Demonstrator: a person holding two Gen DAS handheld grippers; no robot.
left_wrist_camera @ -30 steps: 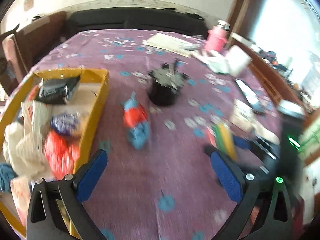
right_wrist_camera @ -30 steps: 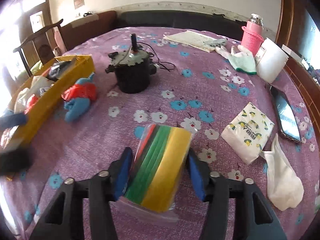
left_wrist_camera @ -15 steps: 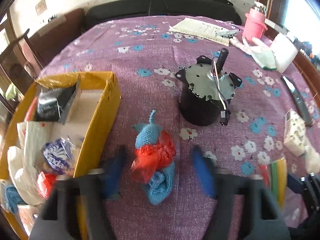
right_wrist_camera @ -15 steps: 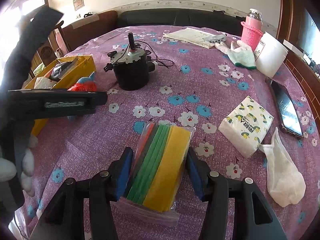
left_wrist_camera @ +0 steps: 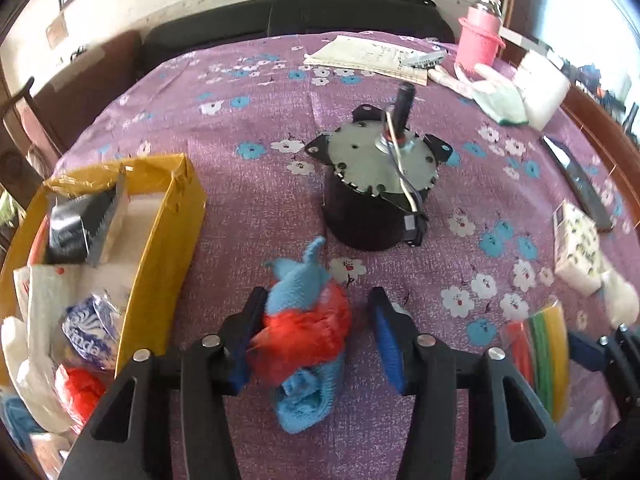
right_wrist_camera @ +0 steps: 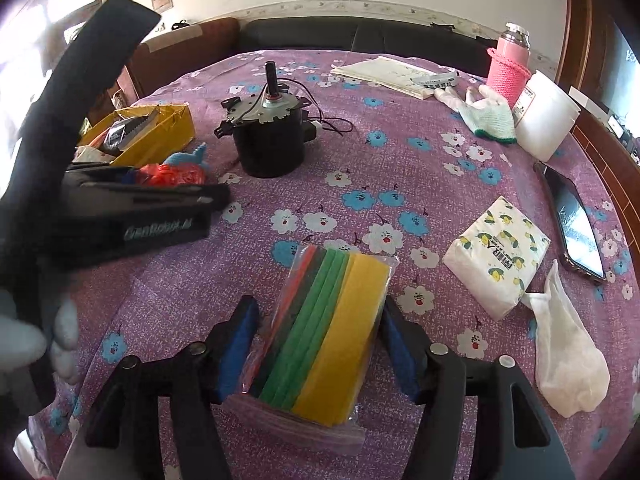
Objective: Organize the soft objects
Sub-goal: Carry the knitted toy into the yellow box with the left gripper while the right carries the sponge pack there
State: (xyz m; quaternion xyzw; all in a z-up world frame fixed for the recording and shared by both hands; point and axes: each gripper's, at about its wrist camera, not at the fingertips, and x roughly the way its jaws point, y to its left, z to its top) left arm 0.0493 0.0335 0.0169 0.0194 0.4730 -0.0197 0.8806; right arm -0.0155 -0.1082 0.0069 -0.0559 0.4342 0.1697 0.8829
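Note:
A blue knitted toy wrapped in red mesh point(left_wrist_camera: 304, 332) lies on the purple cloth between the jaws of my left gripper point(left_wrist_camera: 316, 298). The left pad touches the mesh, while a strip of cloth shows before the right pad. The yellow box point(left_wrist_camera: 160, 240) of soft things stands just to its left. My right gripper point(right_wrist_camera: 320, 308) is opening around a clear pack of coloured sponges point(right_wrist_camera: 332, 328) that rests on the cloth, and its pads stand just off the pack's sides. The sponge pack point(left_wrist_camera: 540, 356) also shows in the left wrist view.
A black motor point(left_wrist_camera: 372, 192) with a wire stands behind the toy. Right of the sponges lie a tissue pack point(right_wrist_camera: 496, 256), a white bag point(right_wrist_camera: 568, 360) and a phone point(right_wrist_camera: 576, 220). Farther back are a glove point(right_wrist_camera: 488, 116), papers point(right_wrist_camera: 392, 72), a pink bottle point(right_wrist_camera: 508, 68) and a white tub point(right_wrist_camera: 544, 120).
My left gripper swung from beside the box to the toy, dropped over it and narrowed its jaws around it. The right jaws spread apart off the sponge pack.

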